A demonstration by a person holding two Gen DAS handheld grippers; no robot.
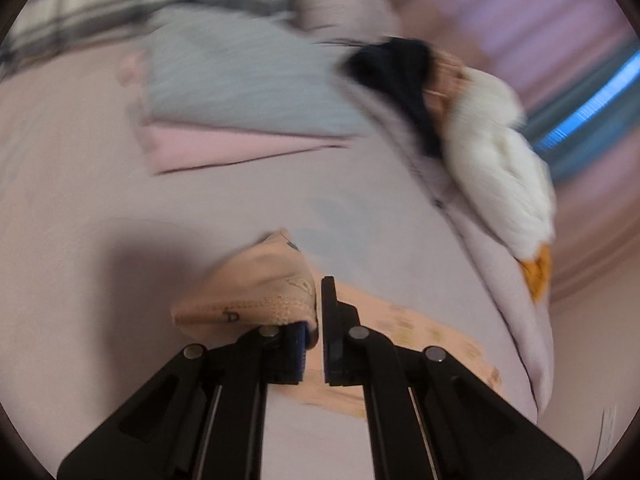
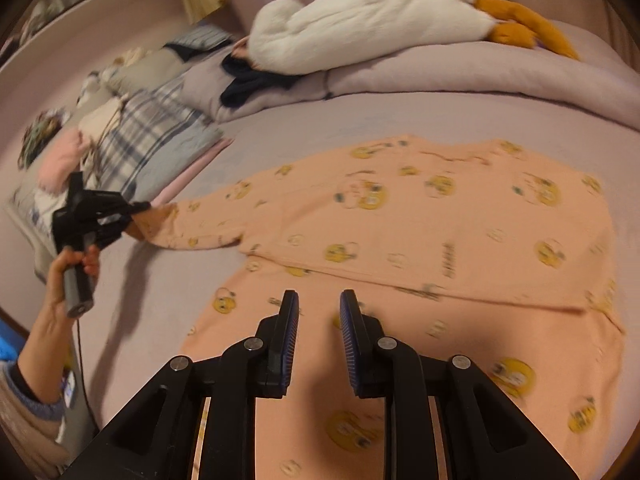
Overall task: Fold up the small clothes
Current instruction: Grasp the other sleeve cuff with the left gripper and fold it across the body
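A peach long-sleeved top (image 2: 420, 232) with yellow cartoon prints lies spread flat on the mauve bed sheet (image 2: 160, 300). Its left sleeve (image 2: 200, 224) stretches out toward my left gripper (image 2: 140, 208), which is shut on the cuff. In the left wrist view that cuff (image 1: 256, 292) bunches up between the closed fingers of the left gripper (image 1: 318, 308), lifted a little off the sheet. My right gripper (image 2: 319, 300) hovers over the top's near hem with its jaws apart and nothing between them. A person's hand (image 2: 68, 276) holds the left gripper's handle.
A white plush goose (image 2: 360, 20) and a dark garment (image 2: 248, 80) rest on a rolled duvet (image 2: 480, 76) at the back. A folded stack with grey striped cloth (image 1: 240, 92) over pink cloth sits beyond the sleeve, beside plaid fabric (image 2: 152, 140).
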